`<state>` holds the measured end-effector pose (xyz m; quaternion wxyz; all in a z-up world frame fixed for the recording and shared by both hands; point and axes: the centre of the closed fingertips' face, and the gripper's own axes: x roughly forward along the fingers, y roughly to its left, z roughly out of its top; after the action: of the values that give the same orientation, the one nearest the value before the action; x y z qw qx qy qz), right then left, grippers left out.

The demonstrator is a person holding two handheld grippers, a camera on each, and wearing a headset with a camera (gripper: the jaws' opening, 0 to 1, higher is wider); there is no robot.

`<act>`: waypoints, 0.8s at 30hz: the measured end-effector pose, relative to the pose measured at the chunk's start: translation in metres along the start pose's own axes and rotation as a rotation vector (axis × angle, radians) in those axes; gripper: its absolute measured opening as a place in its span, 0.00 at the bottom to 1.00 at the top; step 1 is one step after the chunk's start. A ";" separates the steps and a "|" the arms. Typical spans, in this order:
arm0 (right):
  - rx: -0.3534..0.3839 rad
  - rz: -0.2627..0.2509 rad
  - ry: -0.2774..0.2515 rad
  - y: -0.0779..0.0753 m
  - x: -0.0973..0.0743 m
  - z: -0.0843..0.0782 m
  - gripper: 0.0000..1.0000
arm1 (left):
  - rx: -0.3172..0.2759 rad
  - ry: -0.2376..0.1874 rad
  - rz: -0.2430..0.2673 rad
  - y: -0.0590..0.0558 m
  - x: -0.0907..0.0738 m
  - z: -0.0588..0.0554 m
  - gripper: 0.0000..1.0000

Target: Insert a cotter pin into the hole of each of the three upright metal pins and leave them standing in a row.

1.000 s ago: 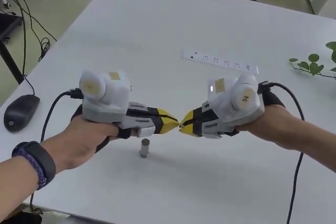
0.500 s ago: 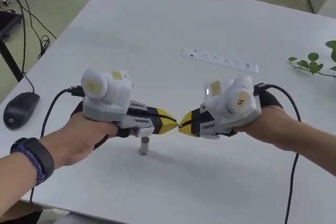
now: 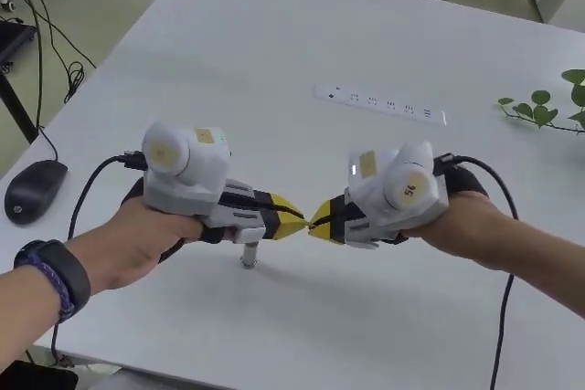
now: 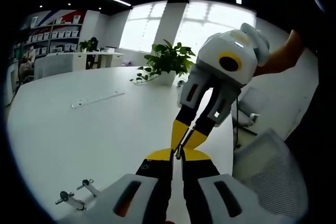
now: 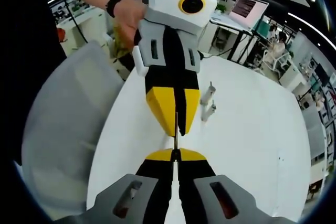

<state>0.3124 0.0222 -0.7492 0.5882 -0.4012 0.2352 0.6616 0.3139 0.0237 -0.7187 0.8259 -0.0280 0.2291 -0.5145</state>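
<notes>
My left gripper [image 3: 294,216] and right gripper [image 3: 316,217] meet tip to tip above the white table [image 3: 274,61]. A thin cotter pin [image 5: 176,129] runs between them, and both pairs of jaws are shut on it. In the left gripper view the right gripper [image 4: 187,139] comes down from the upper right onto my left gripper [image 4: 181,154]. In the right gripper view the left gripper [image 5: 176,125] hangs over my right gripper [image 5: 176,155]. One short metal pin [image 3: 249,258] stands upright on the table under the left gripper. Two metal pins [image 5: 209,94] [image 5: 212,112] stand close together; they also appear as pins [image 4: 70,199] [image 4: 87,185].
A white power strip [image 3: 379,104] lies further back on the table. A black mouse [image 3: 30,192] sits at the left edge, with a cable trailing from the left gripper. Green plant leaves [image 3: 548,107] reach in at the right edge. A grey chair back [image 4: 273,177] stands beside the table.
Both grippers stay joined at the tips on the cotter pin. The right gripper has rolled slightly and edged a little left and down; the left one has barely moved.
</notes>
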 end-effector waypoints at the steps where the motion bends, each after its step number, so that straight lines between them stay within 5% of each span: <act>1: 0.001 0.000 0.000 0.000 0.000 0.000 0.02 | 0.000 0.000 -0.002 0.000 0.000 0.000 0.05; 9: 0.048 -0.033 0.029 -0.001 -0.004 -0.007 0.02 | -0.003 -0.005 0.008 -0.001 -0.007 -0.002 0.08; 24: 0.190 -0.042 0.188 0.015 -0.001 -0.046 0.02 | -0.009 -0.027 0.060 0.002 -0.027 -0.007 0.08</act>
<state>0.3094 -0.0176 -0.7772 0.6127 -0.4086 0.3424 0.5834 0.3024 0.0490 -0.7161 0.8438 -0.0320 0.2210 -0.4879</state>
